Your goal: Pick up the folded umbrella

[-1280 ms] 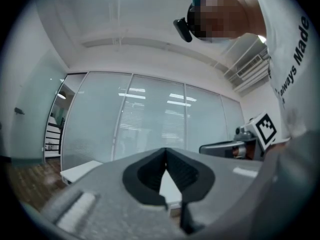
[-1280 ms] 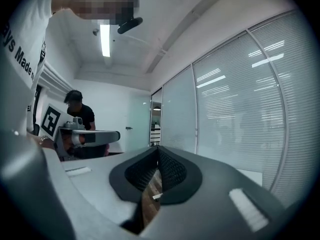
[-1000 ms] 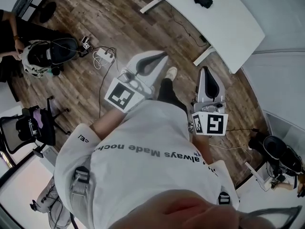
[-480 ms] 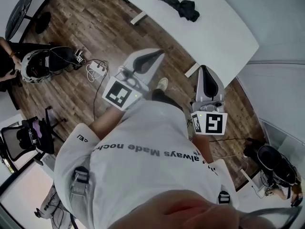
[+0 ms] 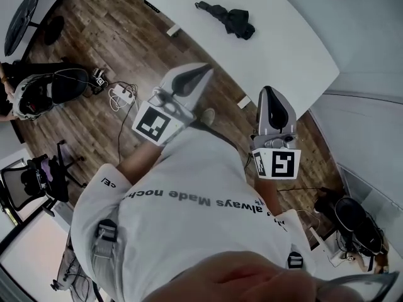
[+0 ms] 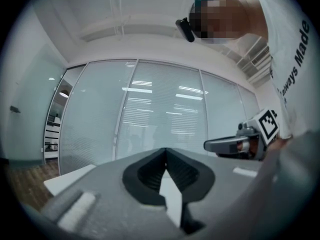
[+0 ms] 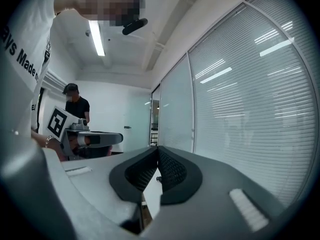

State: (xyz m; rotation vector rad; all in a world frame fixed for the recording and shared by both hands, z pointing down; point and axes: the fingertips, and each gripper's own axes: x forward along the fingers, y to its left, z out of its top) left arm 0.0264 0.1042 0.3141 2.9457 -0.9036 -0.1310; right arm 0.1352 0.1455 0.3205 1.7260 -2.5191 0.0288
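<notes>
A wood-plank floor (image 5: 119,36) is stretching beneath a white table (image 5: 296,55). The left gripper (image 5: 203,72) and the right gripper (image 5: 269,93) are both pointing toward that table, each with its jaws pressed together and nothing between them. The dark folded umbrella (image 5: 230,19) is lying on the tabletop, well ahead of both grippers and untouched.

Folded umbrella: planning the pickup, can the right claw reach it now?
Probably not yet: the right claw is shut and looks short of the folded umbrella, though nothing on the white table blocks it.
</notes>
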